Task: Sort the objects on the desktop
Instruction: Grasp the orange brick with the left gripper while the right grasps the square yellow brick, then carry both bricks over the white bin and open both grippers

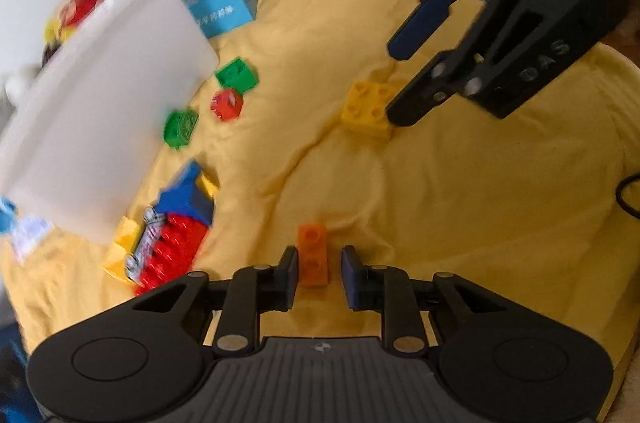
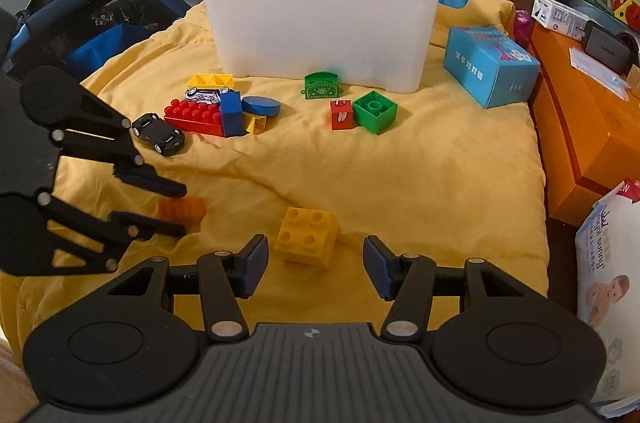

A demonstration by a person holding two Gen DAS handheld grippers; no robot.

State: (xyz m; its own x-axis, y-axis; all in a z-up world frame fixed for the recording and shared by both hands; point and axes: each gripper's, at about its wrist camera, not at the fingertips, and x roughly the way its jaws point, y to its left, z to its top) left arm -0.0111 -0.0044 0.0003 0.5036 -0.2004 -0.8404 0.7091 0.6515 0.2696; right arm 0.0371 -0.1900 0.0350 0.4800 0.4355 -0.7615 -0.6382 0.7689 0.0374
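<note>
Jaws of left gripper (image 1: 319,273) flank orange brick (image 1: 313,255) on yellow cloth (image 1: 460,183), pads not touching. Right gripper (image 2: 316,265) stands spread, yellow brick (image 2: 307,235) between its fingers, untouched. Beyond stands white bin (image 2: 320,19).

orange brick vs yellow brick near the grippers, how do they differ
The orange brick is narrow, with one row of studs; the yellow brick is a chunkier square with four studs. The orange brick sits between the pads of the left hand-held gripper, set narrow, with small gaps showing; the yellow brick lies just ahead of the right hand-held gripper, its jaws wide and untouching. Both rest on the yellow blanket.
</note>
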